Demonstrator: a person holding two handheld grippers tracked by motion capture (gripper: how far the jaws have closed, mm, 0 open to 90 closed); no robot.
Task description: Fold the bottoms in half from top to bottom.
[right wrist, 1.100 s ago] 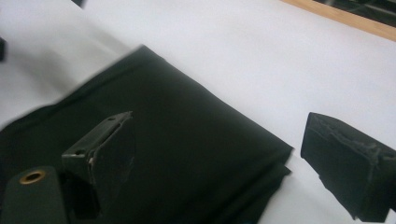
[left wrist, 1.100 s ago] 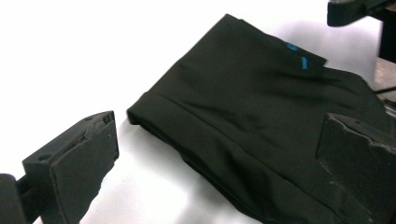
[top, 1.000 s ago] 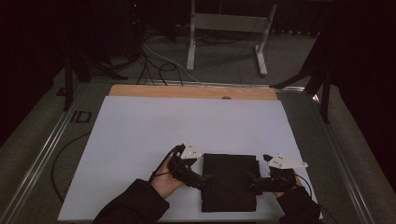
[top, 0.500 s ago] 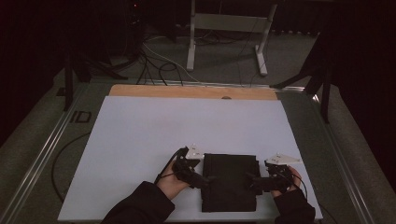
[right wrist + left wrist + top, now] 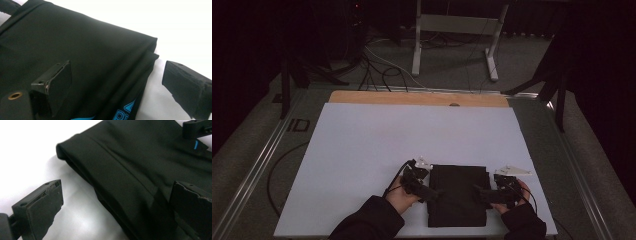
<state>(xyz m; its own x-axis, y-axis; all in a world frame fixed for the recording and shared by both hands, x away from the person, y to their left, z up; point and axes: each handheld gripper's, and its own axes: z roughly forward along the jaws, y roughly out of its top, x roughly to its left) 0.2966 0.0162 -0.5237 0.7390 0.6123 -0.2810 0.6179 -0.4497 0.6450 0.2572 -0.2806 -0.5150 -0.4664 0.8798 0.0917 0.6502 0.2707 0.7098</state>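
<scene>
Folded black garment [image 5: 458, 194] lies flat on the white table sheet [image 5: 362, 150], near edge of the table, about 5 o'clock from its centre. Compact rectangle, several layers stacked; blue print shows at the fold nearest my right side [image 5: 125, 110].

Change over the last second: both my hands have slid back toward me along the garment's two side edges, from its far corners down to roughly its middle. The garment itself has not shifted or lost its shape.

Left gripper [image 5: 428, 189]: at the garment's 9 o'clock edge, jaws wide. In the left gripper view one jaw rides over the cloth, the other sits out over bare sheet, so the layered edge [image 5: 82, 170] runs between them. Not gripping.

Right gripper [image 5: 484, 192]: at the 3 o'clock edge, jaws likewise wide. In the right gripper view one jaw is over the cloth, the other beyond the stacked edge [image 5: 150, 55], apart from it.

Reading: I judge this as repositioning for the next fold or a lift from mid-sides. Both edges are straddled; closing now would need to catch all layers, or the lower ones may slip and open the stack.

Wooden strip [image 5: 417, 97] at the table's 12 o'clock edge.
</scene>
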